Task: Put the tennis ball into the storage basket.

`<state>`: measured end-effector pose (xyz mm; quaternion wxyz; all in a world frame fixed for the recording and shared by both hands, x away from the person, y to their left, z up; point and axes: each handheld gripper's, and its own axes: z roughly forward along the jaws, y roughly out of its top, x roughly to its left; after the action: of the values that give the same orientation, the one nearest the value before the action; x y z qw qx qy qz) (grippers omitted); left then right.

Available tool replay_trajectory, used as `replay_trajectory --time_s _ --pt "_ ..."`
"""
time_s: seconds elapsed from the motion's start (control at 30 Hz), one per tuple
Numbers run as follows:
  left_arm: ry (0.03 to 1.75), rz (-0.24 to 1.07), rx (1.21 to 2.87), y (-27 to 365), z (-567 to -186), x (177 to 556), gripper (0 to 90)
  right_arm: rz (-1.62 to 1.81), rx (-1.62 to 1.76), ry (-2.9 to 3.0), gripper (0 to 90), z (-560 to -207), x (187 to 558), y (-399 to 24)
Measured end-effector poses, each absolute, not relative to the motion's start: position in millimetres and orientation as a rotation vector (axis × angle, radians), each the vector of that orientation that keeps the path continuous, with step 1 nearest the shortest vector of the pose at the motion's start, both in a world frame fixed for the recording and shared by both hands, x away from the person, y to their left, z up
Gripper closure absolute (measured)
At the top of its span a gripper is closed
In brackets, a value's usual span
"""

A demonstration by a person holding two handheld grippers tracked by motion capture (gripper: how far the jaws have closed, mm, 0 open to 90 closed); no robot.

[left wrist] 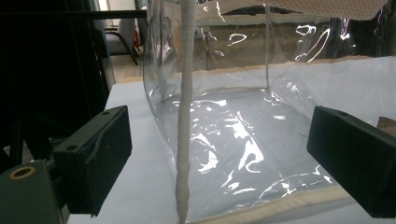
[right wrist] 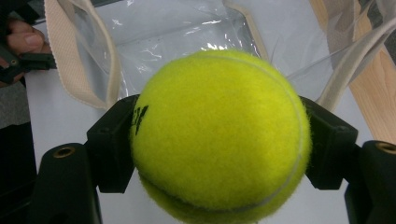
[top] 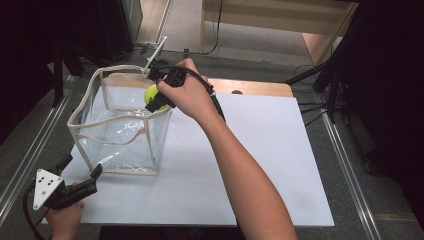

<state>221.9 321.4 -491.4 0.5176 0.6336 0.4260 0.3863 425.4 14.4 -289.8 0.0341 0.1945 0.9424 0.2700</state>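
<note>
A yellow-green tennis ball (right wrist: 219, 135) sits squeezed between the two black jaws of my right gripper (right wrist: 219, 144), which is shut on it. In the high view that ball (top: 150, 93) hangs at the far right rim of a clear plastic bag (top: 120, 125) with cream piping, held by the right gripper (top: 159, 97). The bag stands upright and open on the white table top (top: 260, 150). My left gripper (top: 92, 177) rests near the table's front left corner with its jaws wide apart. In the left gripper view the bag's near corner seam (left wrist: 186, 116) stands between them, untouched.
A wooden strip (top: 250, 87) runs along the table's far edge. Metal rails (top: 345, 165) flank the table on both sides. Cables (top: 310, 107) and dark stands lie on the floor at the right. A person's hand (right wrist: 25, 39) shows beyond the bag in the right gripper view.
</note>
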Motion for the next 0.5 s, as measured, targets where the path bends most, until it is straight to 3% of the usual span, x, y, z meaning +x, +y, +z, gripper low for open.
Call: replay_trajectory --time_s 0.5 --pt "1.023 0.926 1.521 321 -491 222 6.9 0.755 0.577 2.906 23.6 -309 434 30"
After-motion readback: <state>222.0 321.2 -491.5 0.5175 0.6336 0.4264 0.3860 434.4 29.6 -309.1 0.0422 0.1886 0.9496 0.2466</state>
